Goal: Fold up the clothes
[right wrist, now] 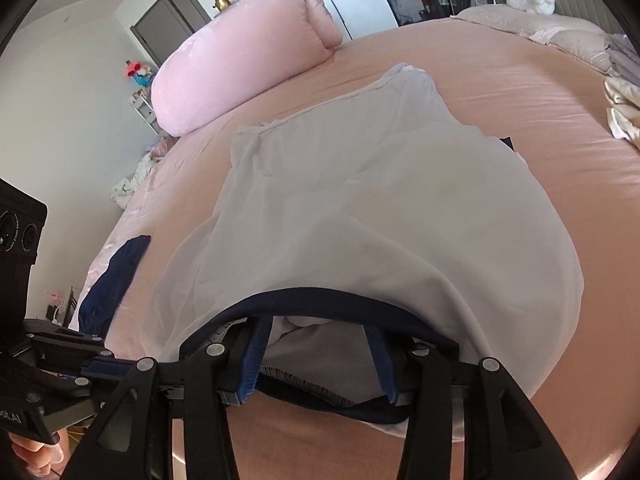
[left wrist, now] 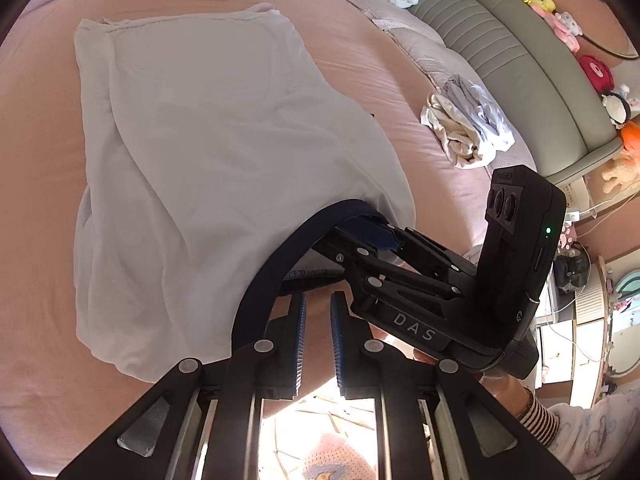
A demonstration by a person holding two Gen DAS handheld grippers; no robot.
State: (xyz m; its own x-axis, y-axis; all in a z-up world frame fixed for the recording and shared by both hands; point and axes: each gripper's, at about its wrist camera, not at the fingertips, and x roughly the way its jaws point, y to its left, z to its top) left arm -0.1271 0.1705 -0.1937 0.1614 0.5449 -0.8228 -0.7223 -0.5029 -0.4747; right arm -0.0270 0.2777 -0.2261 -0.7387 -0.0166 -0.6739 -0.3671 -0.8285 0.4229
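A white garment (left wrist: 208, 152) with a dark navy collar band (left wrist: 264, 272) lies spread on the pink bed; it also shows in the right wrist view (right wrist: 360, 208). My right gripper (right wrist: 316, 356) is open with its fingers pushed inside the collar opening (right wrist: 332, 296), the navy band arching over them; in the left wrist view it (left wrist: 380, 240) reaches in from the right. My left gripper (left wrist: 318, 340) is slightly open and empty, just behind the collar, holding nothing.
A crumpled pile of light clothes (left wrist: 468, 128) lies to the right on the bed near the grey headboard (left wrist: 500, 40). A pink bolster (right wrist: 240, 56) lies at the far side. A navy garment (right wrist: 112, 284) lies at the bed's left edge.
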